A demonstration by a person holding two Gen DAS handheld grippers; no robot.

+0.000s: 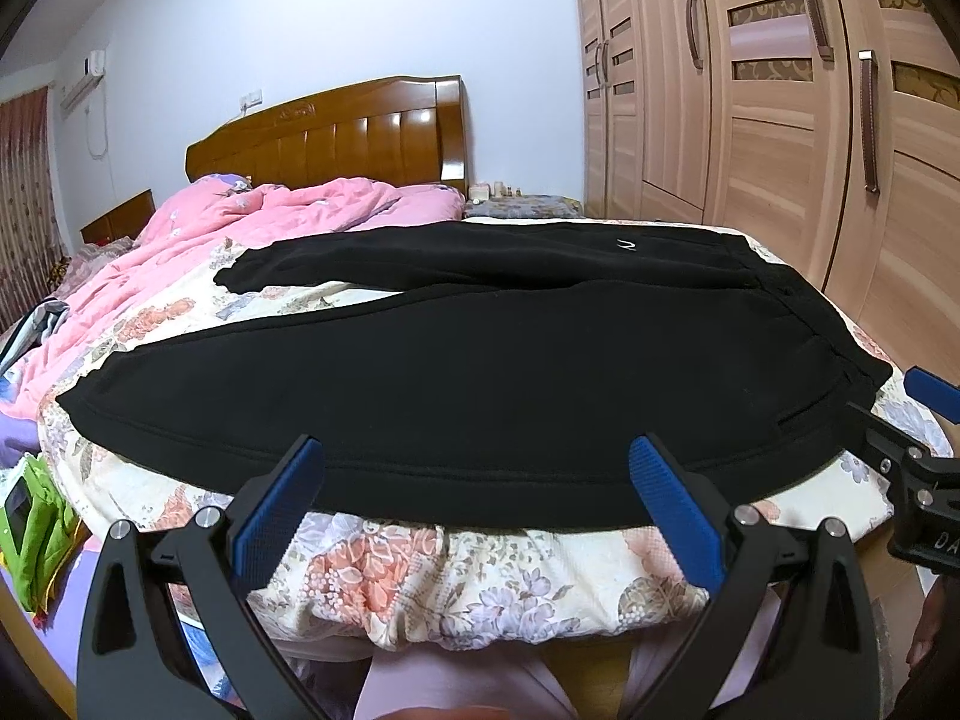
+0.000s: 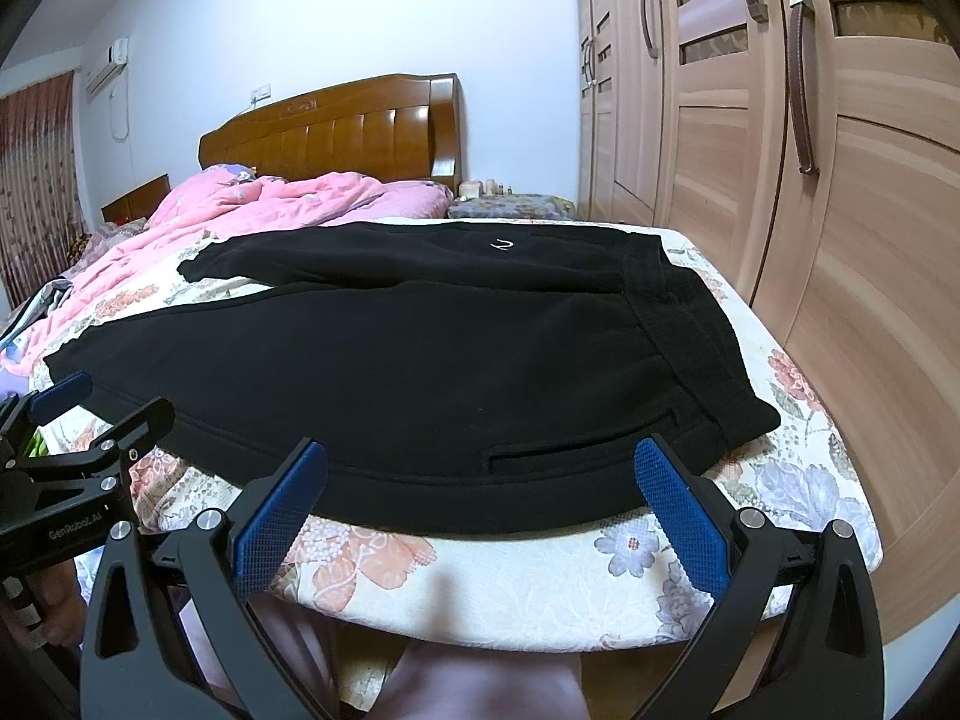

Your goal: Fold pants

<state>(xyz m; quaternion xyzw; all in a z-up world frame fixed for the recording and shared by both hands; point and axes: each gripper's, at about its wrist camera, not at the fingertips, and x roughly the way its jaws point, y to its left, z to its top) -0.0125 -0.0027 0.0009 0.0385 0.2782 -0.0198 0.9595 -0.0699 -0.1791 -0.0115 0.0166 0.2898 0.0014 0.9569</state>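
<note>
The left claw's body, seen at the left of the right wrist view, carries the white print "GenRobot.AI"; on the right claw's body, seen at the right edge of the left wrist view, only "DA" can be read. The pants (image 1: 480, 372) (image 2: 420, 354) bear a small white curved logo (image 1: 626, 245) (image 2: 503, 246) on the far leg near the waist.

The black pants lie flat on the bed (image 1: 480, 576) (image 2: 540, 576), across the views: waistband to the right, both legs running left, the far leg's cuff ending short of the pink quilt (image 1: 240, 210) (image 2: 270, 198). A pocket slit shows near the waist on the near leg.

The left claw (image 1: 477, 498) stands wide open and holds nothing; its blue pads frame the near leg's lower seam, at or just short of it. The right claw (image 2: 480, 498) is likewise spread wide and empty, just short of the seam below the pocket, toward the waistband.

The near seam runs close along the bed's front edge, with a strip of floral sheet between. The waistband corner lies near the bed's right edge, and a wardrobe (image 1: 780, 120) (image 2: 810, 150) stands just beyond that edge. To the left the sheet stays bare up to the quilt.
</note>
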